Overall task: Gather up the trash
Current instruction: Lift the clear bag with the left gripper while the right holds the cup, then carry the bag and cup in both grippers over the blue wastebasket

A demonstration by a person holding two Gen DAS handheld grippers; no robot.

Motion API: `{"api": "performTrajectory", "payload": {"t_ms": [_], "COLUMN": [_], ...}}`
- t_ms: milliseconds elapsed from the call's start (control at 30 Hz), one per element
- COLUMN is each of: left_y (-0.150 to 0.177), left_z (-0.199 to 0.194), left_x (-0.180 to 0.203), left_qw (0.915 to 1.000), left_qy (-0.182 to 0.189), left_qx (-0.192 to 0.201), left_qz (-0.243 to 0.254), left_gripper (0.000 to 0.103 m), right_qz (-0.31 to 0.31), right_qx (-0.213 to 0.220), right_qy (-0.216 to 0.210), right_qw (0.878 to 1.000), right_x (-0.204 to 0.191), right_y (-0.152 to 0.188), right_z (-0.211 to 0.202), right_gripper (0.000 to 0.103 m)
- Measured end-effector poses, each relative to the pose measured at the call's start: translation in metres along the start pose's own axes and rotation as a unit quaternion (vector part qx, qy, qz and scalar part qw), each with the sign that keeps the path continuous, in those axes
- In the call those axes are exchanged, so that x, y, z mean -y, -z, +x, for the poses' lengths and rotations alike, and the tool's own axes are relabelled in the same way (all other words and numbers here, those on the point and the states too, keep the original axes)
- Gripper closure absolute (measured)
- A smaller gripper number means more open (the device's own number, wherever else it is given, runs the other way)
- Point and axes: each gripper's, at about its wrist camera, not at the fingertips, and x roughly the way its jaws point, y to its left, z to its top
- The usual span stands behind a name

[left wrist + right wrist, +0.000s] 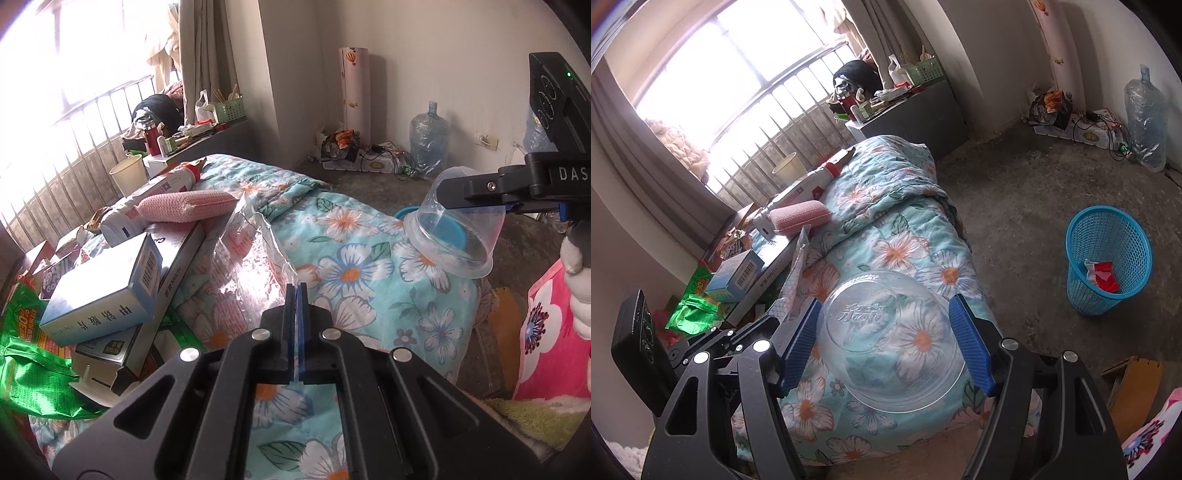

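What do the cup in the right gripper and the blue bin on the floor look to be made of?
Cup: thin clear glossy plastic, likely; the quilt's flowers show through it, and its base carries embossed lettering. Bin: blue moulded plastic, apparently; open mesh walls, slight sheen.

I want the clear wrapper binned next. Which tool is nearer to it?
Left. The left tool is shut on the clear plastic wrapper; the right tool holds a clear plastic cup off to the right.

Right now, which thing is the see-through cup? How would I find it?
Look at the flowery quilt on the bed. Over its near end, the right gripper is clamped on the clear cup, upside down. It is the only see-through bowl shape; the boxes and wrappers lie by the window.
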Motion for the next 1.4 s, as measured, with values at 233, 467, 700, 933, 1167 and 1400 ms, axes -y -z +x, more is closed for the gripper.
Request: {"api": "performTrajectory", "payload": {"t_ms": [233, 467, 700, 933, 1167, 1400], "left_y": [-0.014, -0.03, -0.05, -0.074, -0.106, -0.148], "left_z": [-0.028, -0.043, -0.049, -0.036, -0.006, 0.046], "left_x": [0.003, 0.017, 0.04, 0.066, 0.103, 0.151], "left_qw": [0.9991, 0.9979, 0.996, 0.9929, 0.9864, 0.9719], "left_qy": [0.006, 0.015, 0.028, 0.058, 0.112, 0.189], "left_qx": [0.04, 0.054, 0.069, 0.075, 0.071, 0.044], "left_qz": [0.009, 0.032, 0.049, 0.071, 0.098, 0.133], "left_gripper": [0.103, 0.103, 0.103, 0.103, 0.103, 0.103], "right_qz": [0.009, 0.023, 0.045, 0.072, 0.112, 0.215], "right_qx": [0.021, 0.046, 0.077, 0.103, 0.127, 0.152], "right_qy": [0.001, -0.007, -0.009, 0.01, 0.04, 0.095], "right_qw": [1.0, 0.999, 0.996, 0.992, 0.985, 0.96], "right_x": [-0.001, 0.011, 0.036, 0.064, 0.101, 0.176], "right_y": [-0.001, 0.002, 0.002, 0.001, 0.0, 0.003], "right_z": [-0.015, -0.033, -0.057, -0.074, -0.088, -0.103], "right_gripper": [0.034, 0.034, 0.035, 0.035, 0.035, 0.035]}}
